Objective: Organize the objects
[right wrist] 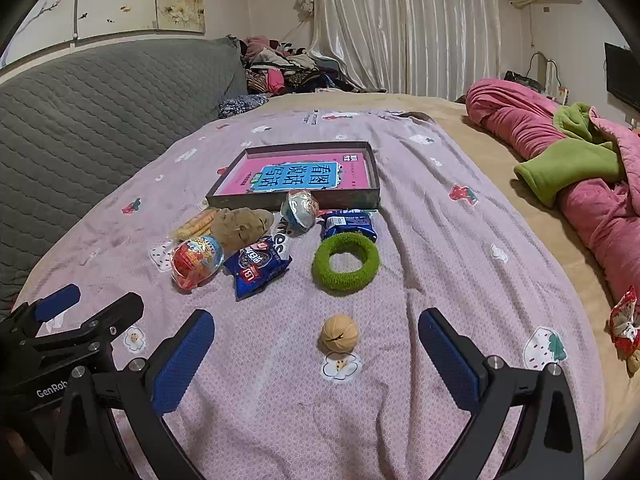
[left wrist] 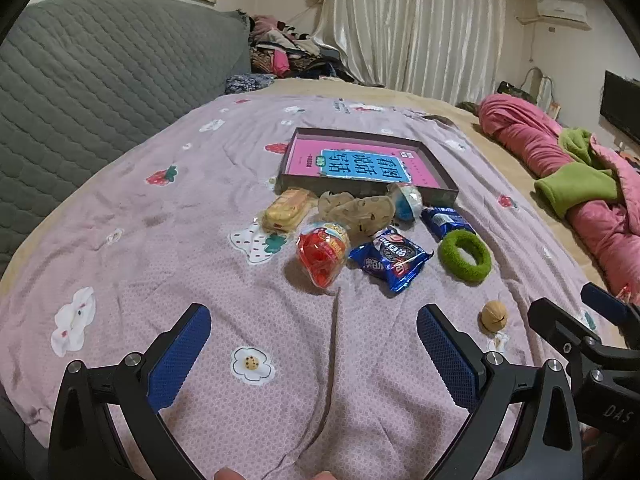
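Two tools, left tool (left wrist: pixel 314 354) and right tool (right wrist: pixel 316 354), gape wide, empty; walnut (right wrist: pixel 339 333) ahead looks light, hard, rolly; pinch across its middle.

Grey quilted sofa (right wrist: pixel 92 120), pale curtains (right wrist: pixel 400 28), pink quilt (right wrist: pixel 532 136) beyond.

We see a lilac bedspread (right wrist: pixel 420 240) with a fine lattice print, white flowers and red strawberries. The box (right wrist: pixel 374 184) has dark walls around a pink book (right wrist: pixel 240 178) with a blue label. The ring (right wrist: pixel 346 262) is green, the cookie packet (right wrist: pixel 256 266) blue, the ball (right wrist: pixel 339 333) tan.
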`<state>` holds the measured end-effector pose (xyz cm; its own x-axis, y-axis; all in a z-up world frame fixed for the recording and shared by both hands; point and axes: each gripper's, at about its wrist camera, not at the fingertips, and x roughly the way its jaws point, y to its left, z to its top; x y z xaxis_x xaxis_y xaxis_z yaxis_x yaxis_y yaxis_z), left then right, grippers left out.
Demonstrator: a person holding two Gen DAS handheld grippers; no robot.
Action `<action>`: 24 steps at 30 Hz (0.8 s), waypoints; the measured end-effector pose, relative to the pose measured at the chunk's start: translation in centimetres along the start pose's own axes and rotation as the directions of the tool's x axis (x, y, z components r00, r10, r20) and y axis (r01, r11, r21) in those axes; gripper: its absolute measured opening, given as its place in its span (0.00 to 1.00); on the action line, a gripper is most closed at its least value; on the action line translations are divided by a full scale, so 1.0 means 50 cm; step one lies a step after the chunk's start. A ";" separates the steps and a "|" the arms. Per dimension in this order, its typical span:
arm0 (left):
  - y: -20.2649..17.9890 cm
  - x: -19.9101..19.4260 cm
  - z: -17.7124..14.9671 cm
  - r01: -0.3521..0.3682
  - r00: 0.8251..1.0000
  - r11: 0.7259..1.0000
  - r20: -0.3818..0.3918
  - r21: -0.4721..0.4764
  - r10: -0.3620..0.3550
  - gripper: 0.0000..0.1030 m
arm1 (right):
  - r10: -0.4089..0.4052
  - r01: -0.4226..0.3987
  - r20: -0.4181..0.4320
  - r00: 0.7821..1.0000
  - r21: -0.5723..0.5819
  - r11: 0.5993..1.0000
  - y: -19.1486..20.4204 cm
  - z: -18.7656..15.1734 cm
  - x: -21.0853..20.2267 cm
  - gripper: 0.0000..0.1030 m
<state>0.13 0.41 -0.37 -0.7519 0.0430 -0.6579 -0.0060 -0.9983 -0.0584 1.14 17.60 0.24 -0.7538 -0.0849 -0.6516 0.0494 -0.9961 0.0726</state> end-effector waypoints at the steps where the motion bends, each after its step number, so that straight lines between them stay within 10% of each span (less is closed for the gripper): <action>1: -0.001 0.000 0.000 -0.001 1.000 1.000 0.001 0.002 0.001 1.00 | 0.000 0.000 0.001 1.000 0.000 1.000 -0.001 -0.001 -0.002 1.00; 24: -0.012 -0.018 -0.001 0.006 1.000 1.000 0.011 0.017 -0.006 1.00 | 0.001 -0.001 0.006 1.000 -0.005 1.000 -0.002 -0.003 -0.020 1.00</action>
<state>0.82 0.95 0.23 -0.7594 0.0488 -0.6488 -0.0215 -0.9985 -0.0499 1.99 17.77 0.77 -0.7577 -0.0862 -0.6469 0.0535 -0.9961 0.0700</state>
